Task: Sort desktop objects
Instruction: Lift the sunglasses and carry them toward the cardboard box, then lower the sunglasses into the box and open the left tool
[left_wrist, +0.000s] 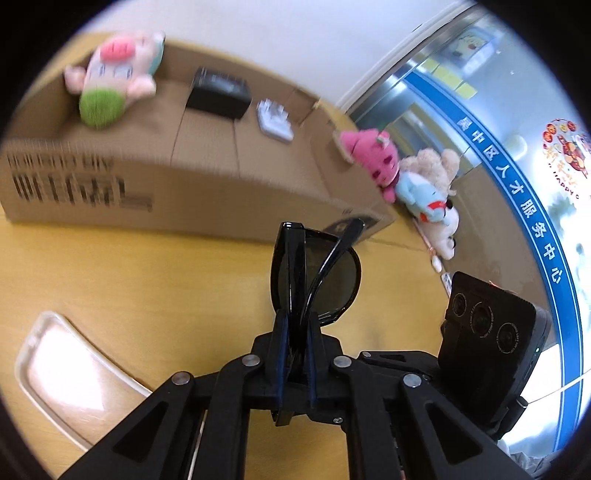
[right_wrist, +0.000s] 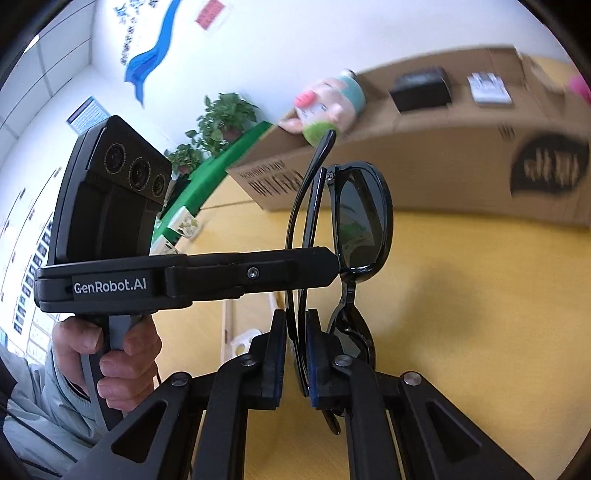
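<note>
Black sunglasses (left_wrist: 314, 273) are held in the air above the yellow table (left_wrist: 147, 280) by both grippers. My left gripper (left_wrist: 295, 328) is shut on one end of the sunglasses. My right gripper (right_wrist: 296, 332) is shut on the folded temple arms of the sunglasses (right_wrist: 364, 218). In the right wrist view the left gripper (right_wrist: 332, 266) reaches in from the left and clamps the frame. The right gripper's body shows at the right of the left wrist view (left_wrist: 487, 332).
A long open cardboard box (left_wrist: 207, 192) stands at the back of the table, holding a pink pig plush (left_wrist: 114, 74), a black box (left_wrist: 219, 92) and a white item (left_wrist: 275, 120). More plush toys (left_wrist: 413, 184) lie to its right. A clear tray (left_wrist: 62, 369) sits front left.
</note>
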